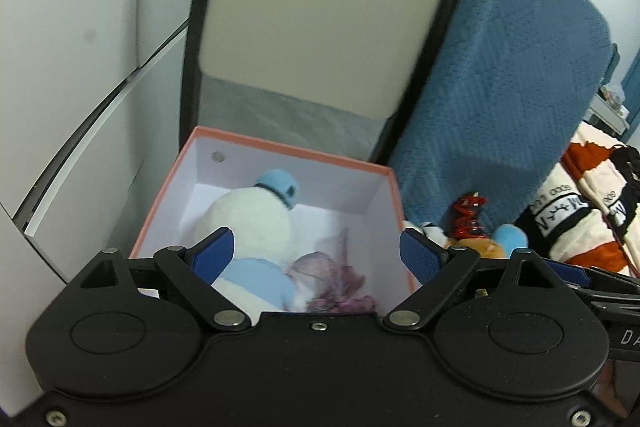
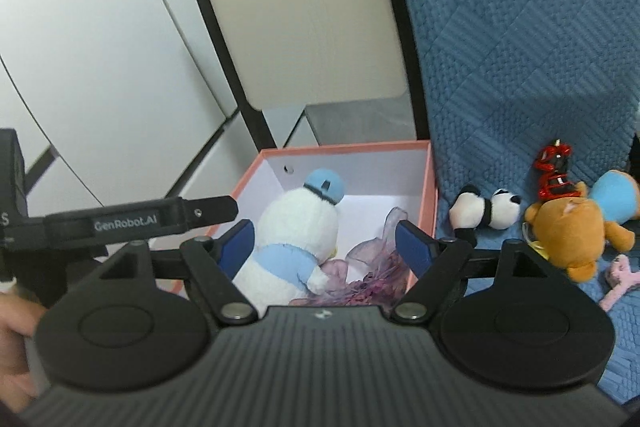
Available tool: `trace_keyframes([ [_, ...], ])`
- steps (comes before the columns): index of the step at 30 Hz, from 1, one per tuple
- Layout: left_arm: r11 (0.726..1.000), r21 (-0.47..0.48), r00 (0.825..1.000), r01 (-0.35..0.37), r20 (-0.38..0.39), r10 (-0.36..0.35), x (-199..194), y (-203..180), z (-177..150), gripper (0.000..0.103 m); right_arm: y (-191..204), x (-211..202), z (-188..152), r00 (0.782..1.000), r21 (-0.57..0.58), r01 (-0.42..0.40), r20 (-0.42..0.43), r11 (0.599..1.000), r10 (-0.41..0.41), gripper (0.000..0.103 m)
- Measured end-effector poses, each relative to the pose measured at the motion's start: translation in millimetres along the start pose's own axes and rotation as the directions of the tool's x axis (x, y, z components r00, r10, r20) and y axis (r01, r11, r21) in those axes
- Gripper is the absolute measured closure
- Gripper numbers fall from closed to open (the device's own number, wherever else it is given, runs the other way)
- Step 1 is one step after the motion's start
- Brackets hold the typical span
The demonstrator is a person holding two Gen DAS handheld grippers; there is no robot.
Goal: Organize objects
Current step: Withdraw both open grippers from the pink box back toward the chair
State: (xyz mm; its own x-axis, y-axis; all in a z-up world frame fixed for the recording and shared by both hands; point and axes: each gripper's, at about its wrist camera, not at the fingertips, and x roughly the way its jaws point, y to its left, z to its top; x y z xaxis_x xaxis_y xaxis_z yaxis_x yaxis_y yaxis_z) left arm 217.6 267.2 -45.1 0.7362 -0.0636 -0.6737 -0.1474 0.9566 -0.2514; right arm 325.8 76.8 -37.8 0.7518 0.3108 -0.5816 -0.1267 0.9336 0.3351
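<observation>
The pink box [image 2: 430, 179] sits on the floor against the blue quilted cover [image 2: 520, 47], and in it we already have one white duck plush [image 2: 296, 227] with a blue cap, lying on its side, and one crumpled purple organza ribbon [image 2: 368, 267] just beside it. Our left gripper [image 1: 316, 253] hangs above the box with its jaws spread wide and nothing between them; our right gripper [image 2: 325, 247] is likewise wide open and empty, also over the box, with the left tool's body showing at its left edge. We judge the step in hand to be fetching the next toy from the cover. To do it well, we would swing the right gripper across to the nearest piece, the panda plush [image 2: 486, 213] lying just beside the box wall, keep the jaws wide until they straddle its body, then close gently, since soft plush gives and can slip. Lifting it over the rim before turning avoids knocking the box. Still outside we count one panda, one brown bear plush [image 2: 568, 231], one blue plush [image 2: 616, 197] touching the bear, one red toy [image 2: 554, 171] behind it, and one pink piece [image 2: 620, 277] whose shape we cannot make out.
</observation>
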Motion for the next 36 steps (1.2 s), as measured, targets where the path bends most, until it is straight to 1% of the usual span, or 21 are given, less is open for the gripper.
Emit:
trace_keyframes([
  [5, 1.0, 0.018, 0.999, 0.014, 0.033, -0.014, -13.5, -28.5, -7.1, 0.014, -8.8, -26.8, -4.6, 0.999, -0.01, 0.008, 0.046, 1.0, -0.008, 0.023],
  [10, 0.998, 0.057, 0.999, 0.028, 0.043, -0.03, -25.1, -58.7, -21.3, 0.014, -23.9, -52.3, -10.1, 0.996, -0.01, 0.027, 0.081, 1.0, -0.026, 0.023],
  [13, 0.997, 0.075, 0.998, 0.032, 0.051, -0.036, -29.6, -76.8, -32.3, 0.014, -35.9, -63.3, -13.9, 0.996, -0.008, 0.045, 0.083, 0.999, -0.044, 0.023],
  [21, 0.989, 0.127, 0.996, 0.075, 0.047, -0.082, -35.2, -122.8, -62.3, 0.014, -68.6, -93.4, -22.3, 0.991, 0.011, 0.083, 0.1, 0.996, -0.084, 0.023],
  [26, 0.987, 0.126, 0.994, 0.1, 0.035, -0.105, -32.7, -140.7, -74.8, 0.014, -89.0, -111.2, -34.2, 0.985, 0.029, 0.126, 0.117, 0.992, -0.128, 0.023],
  [29, 0.985, 0.127, 0.992, 0.117, 0.026, -0.121, -30.5, -149.5, -82.5, 0.014, -102.7, -118.5, -43.3, 0.983, 0.056, 0.14, 0.116, 0.989, -0.145, 0.023],
  [31, 0.985, 0.121, 0.991, 0.12, 0.036, -0.125, -30.1, -154.2, -88.2, 0.015, -112.8, -120.8, -47.9, 0.982, 0.075, 0.146, 0.11, 0.986, -0.154, 0.023],
  [36, 0.987, 0.101, 0.991, 0.128, 0.024, -0.131, -26.8, -162.5, -100.1, 0.015, -135.1, -126.6, -58.6, 0.98, 0.121, 0.161, 0.101, 0.98, -0.173, 0.023],
])
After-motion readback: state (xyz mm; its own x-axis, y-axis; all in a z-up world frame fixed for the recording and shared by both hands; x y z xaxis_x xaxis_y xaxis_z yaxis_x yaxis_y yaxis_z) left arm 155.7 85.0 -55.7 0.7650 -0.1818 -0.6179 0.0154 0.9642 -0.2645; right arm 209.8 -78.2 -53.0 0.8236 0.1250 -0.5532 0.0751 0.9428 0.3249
